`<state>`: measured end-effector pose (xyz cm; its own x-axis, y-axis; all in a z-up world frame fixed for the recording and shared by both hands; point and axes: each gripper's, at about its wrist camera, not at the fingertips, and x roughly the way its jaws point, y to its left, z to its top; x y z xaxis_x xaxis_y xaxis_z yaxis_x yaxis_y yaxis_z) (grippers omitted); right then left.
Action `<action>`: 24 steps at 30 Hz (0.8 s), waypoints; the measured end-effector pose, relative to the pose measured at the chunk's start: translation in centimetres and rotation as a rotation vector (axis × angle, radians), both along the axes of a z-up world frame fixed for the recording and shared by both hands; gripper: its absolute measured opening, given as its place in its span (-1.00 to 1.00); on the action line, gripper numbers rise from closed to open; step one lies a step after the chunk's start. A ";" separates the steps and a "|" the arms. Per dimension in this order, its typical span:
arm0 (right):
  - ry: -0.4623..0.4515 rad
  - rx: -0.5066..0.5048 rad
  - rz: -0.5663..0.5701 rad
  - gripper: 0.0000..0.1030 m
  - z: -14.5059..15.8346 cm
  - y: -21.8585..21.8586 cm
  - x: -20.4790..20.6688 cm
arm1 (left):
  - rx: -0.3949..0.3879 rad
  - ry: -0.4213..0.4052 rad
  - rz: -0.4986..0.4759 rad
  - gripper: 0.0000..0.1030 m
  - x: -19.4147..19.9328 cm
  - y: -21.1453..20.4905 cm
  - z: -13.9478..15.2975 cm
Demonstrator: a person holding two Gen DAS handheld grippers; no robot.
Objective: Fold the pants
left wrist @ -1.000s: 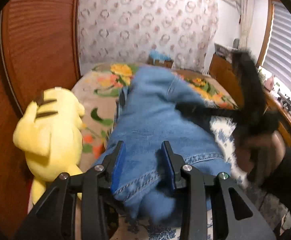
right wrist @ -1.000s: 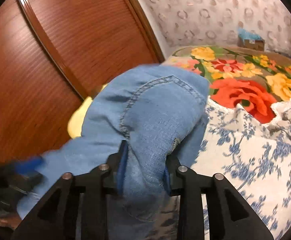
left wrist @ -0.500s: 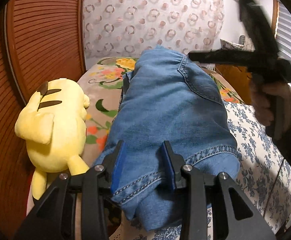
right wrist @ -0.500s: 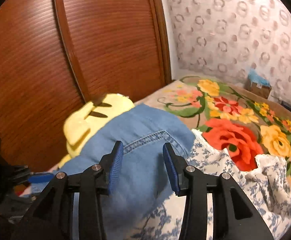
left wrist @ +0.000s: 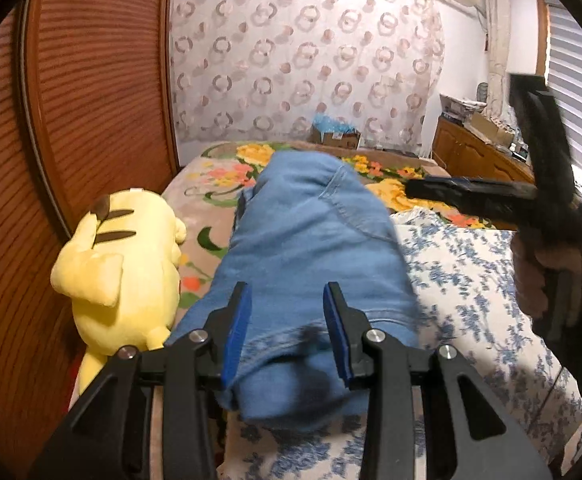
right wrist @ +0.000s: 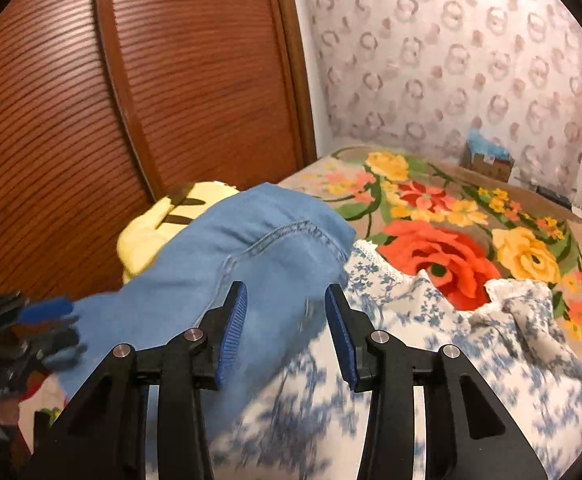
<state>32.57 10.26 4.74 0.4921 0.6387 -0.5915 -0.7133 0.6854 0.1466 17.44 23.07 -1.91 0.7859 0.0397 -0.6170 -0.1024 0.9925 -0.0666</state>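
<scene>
The light blue jeans (left wrist: 311,248) lie folded in a long bundle on the bed, a back pocket seam facing up. My left gripper (left wrist: 286,330) hovers over their near hem end; its blue pads stand apart and fabric shows in the gap without being pinched. In the right wrist view the jeans (right wrist: 259,264) run from the left edge toward the middle. My right gripper (right wrist: 286,328) is open above their right edge and the sheet, holding nothing. From the left wrist view the right gripper (left wrist: 423,194) hangs in the air to the right, held by a hand (left wrist: 551,276). The left gripper (right wrist: 47,320) is a blur at far left.
A yellow plush toy (left wrist: 123,272) lies against the jeans' left side, by the brown slatted wardrobe door (left wrist: 91,100). A white sheet with blue flowers (left wrist: 471,280) covers the near bed, and a bright flower blanket (right wrist: 451,232) lies beyond. A cardboard box (left wrist: 335,134) and wooden cabinet (left wrist: 479,156) stand behind.
My right gripper let go of the jeans' folded end, then drew back and up. The jeans dropped flat on the bed. My left gripper rose a little from the hem.
</scene>
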 end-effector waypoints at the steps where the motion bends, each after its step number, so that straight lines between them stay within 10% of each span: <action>1: -0.010 0.006 -0.002 -0.19 0.4 -0.7 -1.0 | 0.003 -0.009 -0.002 -0.30 -0.3 -0.5 0.4; 24: -0.186 0.064 -0.297 -0.08 5.0 -19.4 -18.4 | 0.054 -0.125 -0.121 -0.20 -7.1 -14.7 5.7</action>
